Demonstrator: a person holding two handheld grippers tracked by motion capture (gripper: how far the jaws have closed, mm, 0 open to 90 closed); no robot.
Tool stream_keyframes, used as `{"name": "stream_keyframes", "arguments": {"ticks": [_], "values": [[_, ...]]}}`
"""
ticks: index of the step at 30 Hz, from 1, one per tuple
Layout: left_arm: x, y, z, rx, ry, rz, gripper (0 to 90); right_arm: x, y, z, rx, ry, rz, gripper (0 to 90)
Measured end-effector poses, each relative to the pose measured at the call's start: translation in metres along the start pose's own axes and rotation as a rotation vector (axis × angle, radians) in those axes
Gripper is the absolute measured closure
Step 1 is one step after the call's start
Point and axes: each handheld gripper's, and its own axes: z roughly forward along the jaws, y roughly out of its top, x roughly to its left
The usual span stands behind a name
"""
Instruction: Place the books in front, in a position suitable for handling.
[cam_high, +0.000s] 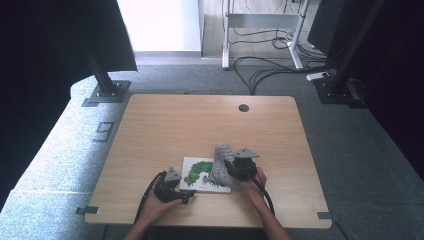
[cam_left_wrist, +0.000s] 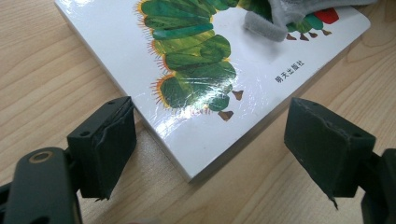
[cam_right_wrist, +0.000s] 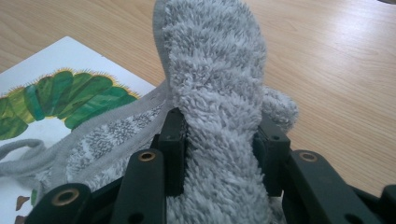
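Near the table's front edge, the left gripper (cam_high: 186, 197) stands released, its jaws straddling the corner of the picture book (cam_left_wrist: 224, 70). Just beyond, the right gripper (cam_right_wrist: 218, 154) is clenched on the grey fleece cloth (cam_right_wrist: 212, 98), which drapes onto the book's right part. Lifting may drag the book, probably unpinned. Farther off are pale wood table (cam_high: 200, 125), grey carpet and cables.

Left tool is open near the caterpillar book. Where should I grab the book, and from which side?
Take the book by its near corner, coming in low along the table. That corner lies between the left tool's open jaws, clear of the grey cloth on the far end.
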Motion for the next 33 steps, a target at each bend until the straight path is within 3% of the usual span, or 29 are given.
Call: {"name": "stream_keyframes", "arguments": {"ticks": [5, 8, 9, 10, 11, 14, 15, 17, 18, 21, 33], "values": [[0.000, 0.000, 0.000, -0.001, 0.000, -0.001, 17.1, 0.004, 0.002, -0.001, -0.023, 0.004, -0.008, 61.7], [0.000, 0.000, 0.000, -0.001, 0.001, -0.002, 17.1, 0.016, 0.009, -0.001, -0.048, 0.037, -0.030, 61.7], [0.000, 0.000, 0.000, 0.000, 0.002, -0.001, 17.1, 0.027, 0.015, 0.000, -0.063, 0.062, -0.048, 61.7], [0.000, 0.000, 0.000, -0.001, 0.002, -0.001, 17.1, 0.027, 0.015, 0.000, -0.063, 0.062, -0.048, 61.7], [-0.001, 0.000, 0.000, 0.000, 0.006, 0.001, 17.1, 0.040, 0.021, 0.002, -0.073, 0.096, -0.075, 61.7], [-0.001, 0.001, 0.000, 0.001, 0.008, 0.002, 17.1, 0.053, 0.026, 0.007, -0.072, 0.128, -0.095, 61.7], [-0.001, 0.001, 0.001, -0.001, 0.005, 0.002, 17.0, 0.070, 0.030, 0.016, -0.060, 0.160, -0.132, 61.6], [-0.001, 0.001, 0.001, -0.002, 0.005, 0.001, 17.1, 0.077, 0.031, 0.021, -0.054, 0.167, -0.145, 61.6], [-0.001, 0.001, 0.000, 0.000, 0.004, 0.001, 17.1, 0.088, 0.031, 0.031, -0.042, 0.183, -0.153, 61.6], [0.000, 0.001, 0.000, 0.002, 0.005, 0.003, 17.0, 0.099, 0.030, 0.039, -0.024, 0.175, -0.165, 61.2], [-0.001, 0.001, 0.001, 0.002, 0.004, 0.003, 15.9, 0.089, 0.023, 0.027, -0.015, 0.162, -0.159, 60.3]]}}
